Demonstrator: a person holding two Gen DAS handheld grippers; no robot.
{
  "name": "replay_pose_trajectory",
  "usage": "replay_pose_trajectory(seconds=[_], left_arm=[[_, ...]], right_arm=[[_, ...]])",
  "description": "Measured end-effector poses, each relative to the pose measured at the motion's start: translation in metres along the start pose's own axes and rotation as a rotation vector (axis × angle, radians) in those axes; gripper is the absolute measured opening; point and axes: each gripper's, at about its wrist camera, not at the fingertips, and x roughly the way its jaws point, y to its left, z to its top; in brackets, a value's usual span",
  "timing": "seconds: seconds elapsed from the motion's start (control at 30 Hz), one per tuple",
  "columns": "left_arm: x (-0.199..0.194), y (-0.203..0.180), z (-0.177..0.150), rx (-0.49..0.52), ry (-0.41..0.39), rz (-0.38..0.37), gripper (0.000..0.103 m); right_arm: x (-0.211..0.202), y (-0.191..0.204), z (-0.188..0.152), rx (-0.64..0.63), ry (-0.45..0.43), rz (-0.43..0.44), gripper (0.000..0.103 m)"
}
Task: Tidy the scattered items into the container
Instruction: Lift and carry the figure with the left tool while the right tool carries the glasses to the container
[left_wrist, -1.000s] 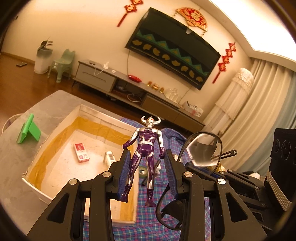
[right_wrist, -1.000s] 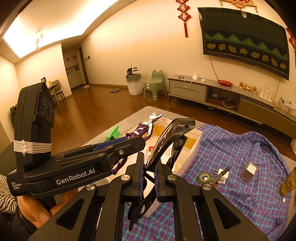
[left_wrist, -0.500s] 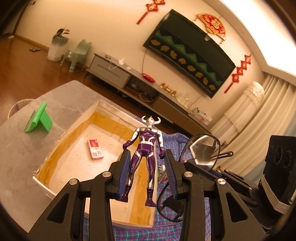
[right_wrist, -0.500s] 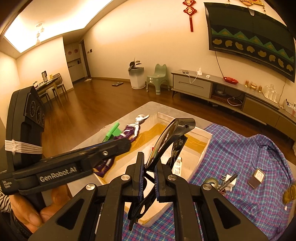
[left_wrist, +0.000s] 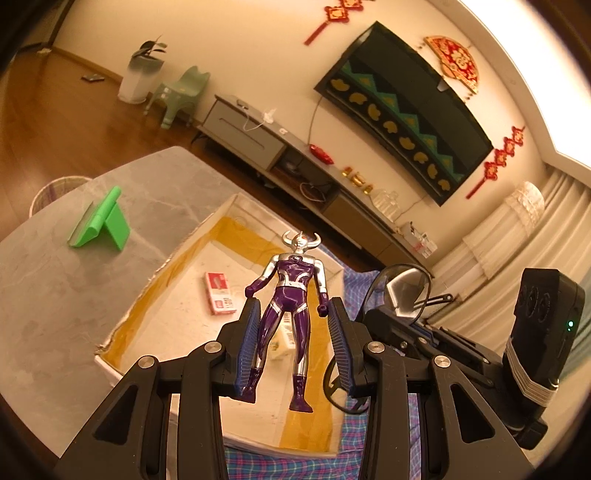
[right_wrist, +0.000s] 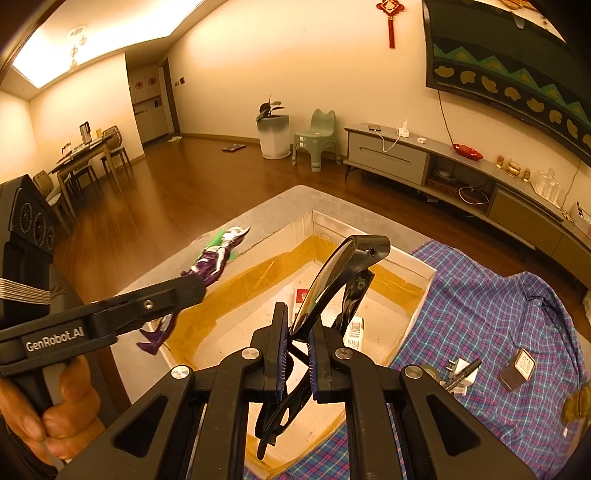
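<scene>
Two grippers: both are loaded and both hang over the box (left_wrist: 162, 266), the landmark for every place below.
Left gripper (left_wrist: 291, 332): its ribbed blue pads clamp the legs of the toy figure (left_wrist: 291, 284).
Figure's lie: its long axis runs straight out along the fingers, horned head farthest from the hand; in the left wrist view it hangs over the box's open inside, while the right wrist view places it over the box's left rim.
Right gripper (right_wrist: 295, 354): closed tight on the black sunglasses (right_wrist: 332, 291), which stand on edge above the box floor with one arm dangling below the pads.
Nearer hand: I cannot tell which load is closer to the box floor.
Already in the box: a red-and-white packet (left_wrist: 219, 293) and a small white carton (right_wrist: 354, 328) lie flat on the floor.
Materials: the figure is hard glossy plastic, purple and silver; the sunglasses are thin, smooth and springy; the box is white, with yellow-lined walls and a ragged rim.
Outside the box: a roll, a plug, a pen and a small tin (right_wrist: 519, 367) lie on the plaid cloth (right_wrist: 498, 306) to its right.
</scene>
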Motion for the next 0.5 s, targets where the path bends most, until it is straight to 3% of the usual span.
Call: replay_pose_trajectory(seconds=[0.5], left_arm=[[0.023, 0.016, -0.001, -0.013, 0.053, 0.097, 0.038]], right_arm=[[0.063, -0.014, 0.02, -0.013, 0.119, 0.027, 0.011]])
